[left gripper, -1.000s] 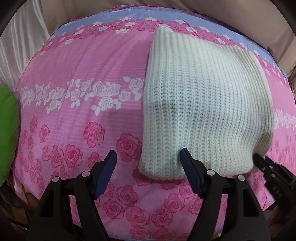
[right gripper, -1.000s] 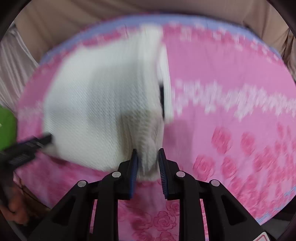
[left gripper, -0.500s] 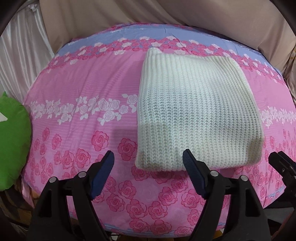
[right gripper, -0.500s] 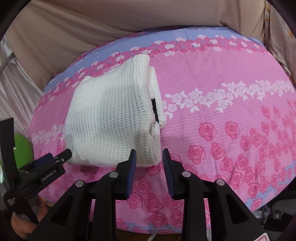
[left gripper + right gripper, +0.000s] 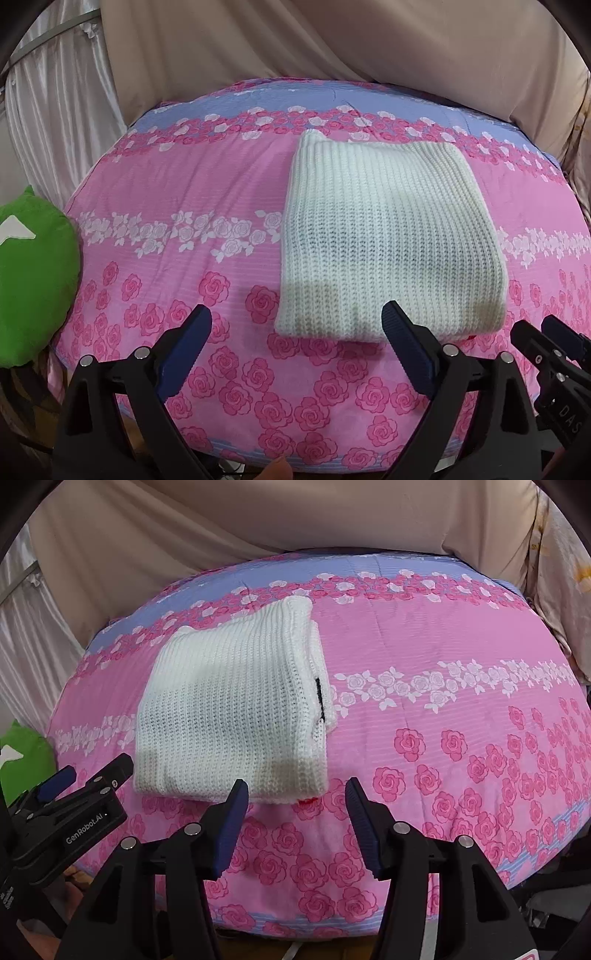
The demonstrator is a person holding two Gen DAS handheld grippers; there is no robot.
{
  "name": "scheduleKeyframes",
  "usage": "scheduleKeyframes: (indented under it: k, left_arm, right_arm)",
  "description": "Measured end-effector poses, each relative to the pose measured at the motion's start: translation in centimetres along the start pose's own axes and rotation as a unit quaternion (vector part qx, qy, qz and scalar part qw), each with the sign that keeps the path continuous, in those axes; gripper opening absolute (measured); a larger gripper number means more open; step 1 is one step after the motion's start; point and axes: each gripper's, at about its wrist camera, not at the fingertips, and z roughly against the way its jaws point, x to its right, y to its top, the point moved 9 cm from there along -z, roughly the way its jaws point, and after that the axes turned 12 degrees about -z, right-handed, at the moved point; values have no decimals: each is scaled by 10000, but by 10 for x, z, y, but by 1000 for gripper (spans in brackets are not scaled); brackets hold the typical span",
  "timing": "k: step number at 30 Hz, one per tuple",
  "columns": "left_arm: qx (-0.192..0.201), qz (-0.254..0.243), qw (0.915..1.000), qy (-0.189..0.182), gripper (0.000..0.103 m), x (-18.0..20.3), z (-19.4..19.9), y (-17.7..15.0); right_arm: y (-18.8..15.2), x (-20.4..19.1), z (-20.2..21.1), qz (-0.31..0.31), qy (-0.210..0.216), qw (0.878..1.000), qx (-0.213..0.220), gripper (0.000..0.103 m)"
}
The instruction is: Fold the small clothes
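A white knit garment (image 5: 388, 236) lies folded into a thick rectangle on the pink rose-patterned bedspread (image 5: 177, 266); it also shows in the right wrist view (image 5: 236, 716), with a dark label at its right edge. My left gripper (image 5: 297, 334) is open and empty, just short of the garment's near edge. My right gripper (image 5: 295, 805) is open and empty, at the garment's near right corner. The right gripper shows at the left view's right edge (image 5: 554, 350); the left gripper shows at the right view's left (image 5: 74, 797).
A green cushion (image 5: 33, 280) sits off the bed's left edge. Beige and white curtains (image 5: 295, 44) hang behind the bed. The bedspread's near edge drops off just below the grippers.
My right gripper let go of the garment's corner and opened. Both grippers pulled back toward the near edge of the bed. The garment now lies flat and still.
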Motion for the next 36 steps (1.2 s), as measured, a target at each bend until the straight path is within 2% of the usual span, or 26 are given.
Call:
scheduleKeyframes:
  k: [6,10,20,36]
  left_arm:
    - [-66,126,9999,31,91,-6,-1,-7]
    - [-17,150,9999,34,91,-8,2,-7]
    - [128,-27,9999,14,92,2,8,-1]
    - [173,-190,9997,13,95,13,11,3]
  right_arm:
    - [-6,0,-5,-37,-26,9999,-118,54]
    - [-6,-4,-1,40,-33,10000,-44,54]
    - [-5,-13,8,264,-165,9993,196,59]
    - [-5,-19,13,305,-187,9989,306,59]
